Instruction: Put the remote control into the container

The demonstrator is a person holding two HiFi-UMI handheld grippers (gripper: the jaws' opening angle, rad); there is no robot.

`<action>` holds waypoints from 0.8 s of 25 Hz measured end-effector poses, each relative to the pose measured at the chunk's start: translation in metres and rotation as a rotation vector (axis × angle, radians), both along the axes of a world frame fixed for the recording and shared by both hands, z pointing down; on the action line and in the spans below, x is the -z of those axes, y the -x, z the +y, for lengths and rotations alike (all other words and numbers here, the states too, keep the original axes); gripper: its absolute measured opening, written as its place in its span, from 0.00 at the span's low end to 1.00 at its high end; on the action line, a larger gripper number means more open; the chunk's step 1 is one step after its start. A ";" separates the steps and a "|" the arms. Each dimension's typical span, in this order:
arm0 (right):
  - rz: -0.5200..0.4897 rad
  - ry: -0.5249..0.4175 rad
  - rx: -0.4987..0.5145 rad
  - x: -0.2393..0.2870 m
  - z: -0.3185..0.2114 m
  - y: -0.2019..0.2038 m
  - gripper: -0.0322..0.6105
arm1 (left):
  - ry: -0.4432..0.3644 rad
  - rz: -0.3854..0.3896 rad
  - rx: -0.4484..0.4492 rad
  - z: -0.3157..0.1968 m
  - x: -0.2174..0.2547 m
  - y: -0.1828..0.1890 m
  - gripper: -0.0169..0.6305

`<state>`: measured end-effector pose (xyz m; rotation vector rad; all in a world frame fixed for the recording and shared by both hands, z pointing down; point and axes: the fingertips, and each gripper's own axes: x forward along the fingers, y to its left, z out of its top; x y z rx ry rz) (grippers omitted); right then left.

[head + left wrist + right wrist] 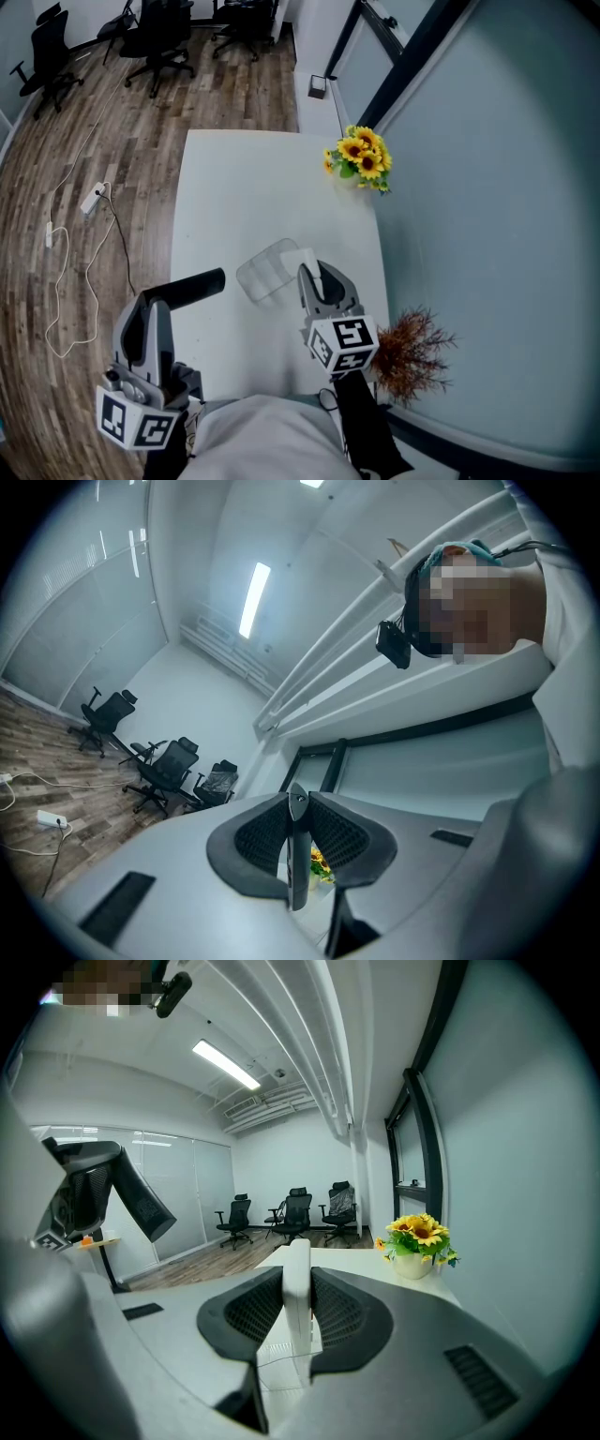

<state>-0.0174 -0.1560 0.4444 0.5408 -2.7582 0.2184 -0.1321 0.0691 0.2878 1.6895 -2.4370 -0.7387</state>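
The white rectangular tabletop (234, 187) is lying open across its far and left stretches. The potted yellow sunflower bunch (359, 159) is crowding the far right corner. The dried reddish-brown shrub (412, 352) is hemming in the right gripper (323, 278) near the right edge. The clear plastic container (267, 272) is occupying mid-table, with that gripper's slim white remote control (297, 1279) hanging over it.

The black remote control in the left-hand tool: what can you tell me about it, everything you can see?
The remote control is a slim black bar, plastic by its look; no buttons can be made out. The left gripper has its jaws shut on one end, so the rest sticks out free, held in the air about over the white table's left edge. Only the jaws touch it. Its free end points toward the clear container, apart from it and not in it.
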 end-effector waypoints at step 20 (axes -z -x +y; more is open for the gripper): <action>0.028 0.005 0.007 -0.012 -0.002 0.005 0.19 | 0.003 0.004 -0.006 -0.005 -0.003 0.004 0.14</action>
